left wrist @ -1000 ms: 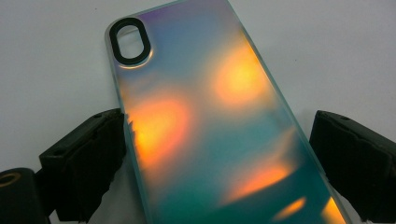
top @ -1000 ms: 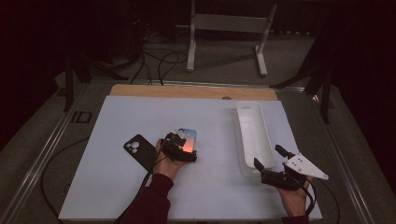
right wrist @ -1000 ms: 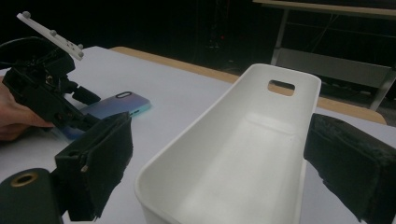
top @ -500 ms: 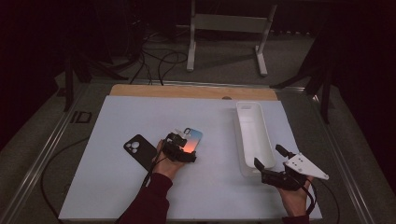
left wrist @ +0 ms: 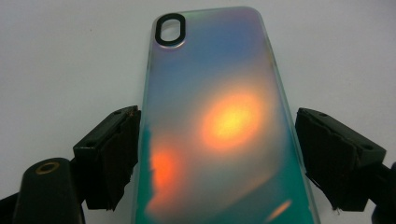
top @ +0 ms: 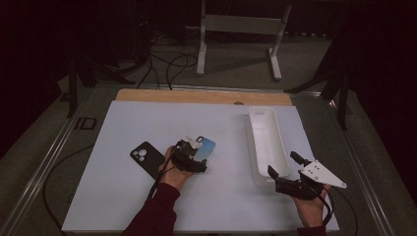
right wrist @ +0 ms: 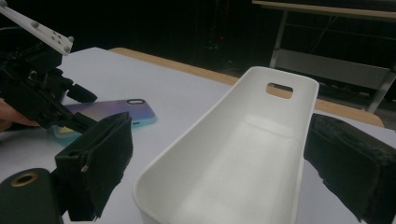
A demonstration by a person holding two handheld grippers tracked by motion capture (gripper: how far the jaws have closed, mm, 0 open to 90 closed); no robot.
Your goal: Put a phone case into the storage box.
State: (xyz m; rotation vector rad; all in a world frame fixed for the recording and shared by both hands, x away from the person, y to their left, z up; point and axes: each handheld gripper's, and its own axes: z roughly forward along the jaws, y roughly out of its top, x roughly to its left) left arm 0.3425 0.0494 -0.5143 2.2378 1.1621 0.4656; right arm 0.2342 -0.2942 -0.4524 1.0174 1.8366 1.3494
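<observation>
The left tongs (left wrist: 217, 154) have been closing around the iridescent plastic phone case (left wrist: 219, 116), pads not yet pressing; the right tongs (right wrist: 224, 172) stand released around the white tray (right wrist: 261, 140).

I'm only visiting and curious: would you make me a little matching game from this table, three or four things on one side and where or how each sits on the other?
Things:
1. iridescent phone case
2. black phone case
3. white bin
4. right tongs

Places or states:
A. long and empty, on the right half of the mat
B. between the pads of the left tongs, flat on the mat
C. open, straddling the near end of the bin
D. lying left of the left hand

Pairs: 1-B, 2-D, 3-A, 4-C
</observation>
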